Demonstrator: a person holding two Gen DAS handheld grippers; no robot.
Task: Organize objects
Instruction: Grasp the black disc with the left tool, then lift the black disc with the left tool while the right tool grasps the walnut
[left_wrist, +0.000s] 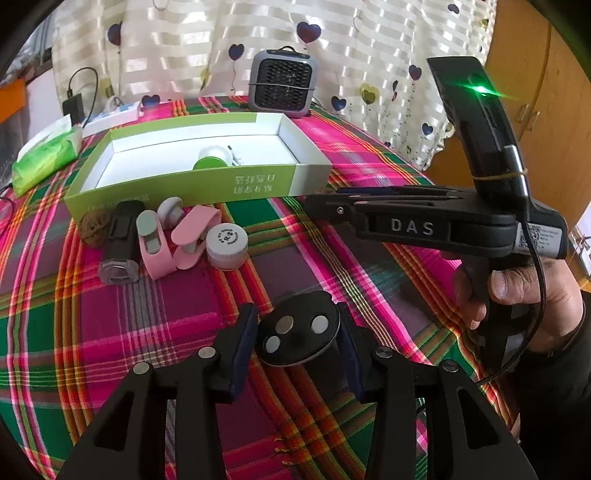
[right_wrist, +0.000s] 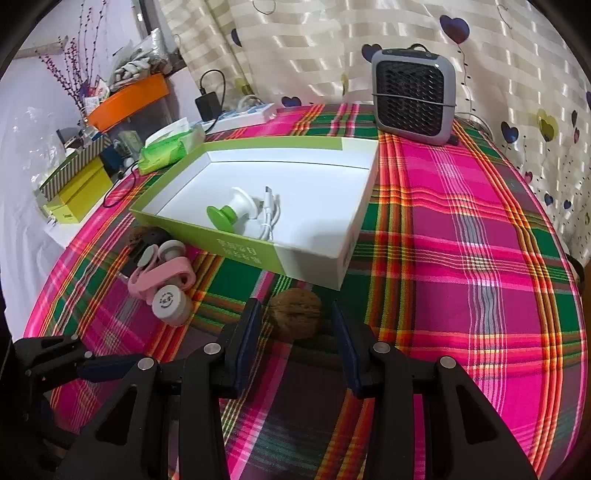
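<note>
A green and white open box (left_wrist: 184, 186) (right_wrist: 317, 254) sits on the plaid cloth and holds a green-capped white piece (right_wrist: 229, 210) and a white cable (right_wrist: 269, 214). My left gripper (left_wrist: 297, 332) has its jaws around a black disc with three silver dots (left_wrist: 298, 338), touching both sides. My right gripper (right_wrist: 295, 325) is open around a brown walnut (right_wrist: 295, 315), pads apart from it. In front of the box lie pink clips (left_wrist: 173, 240), a small white-lidded jar (left_wrist: 227, 247), a black cartridge (left_wrist: 120, 243) and a second walnut (left_wrist: 92, 227).
A grey mini heater (left_wrist: 282, 85) (right_wrist: 413, 96) stands behind the box. A green tissue pack (left_wrist: 44, 155) (right_wrist: 170, 147), power strip (left_wrist: 110, 114) and charger lie at the far left. Yellow boxes (right_wrist: 77, 192) sit off the table's left edge.
</note>
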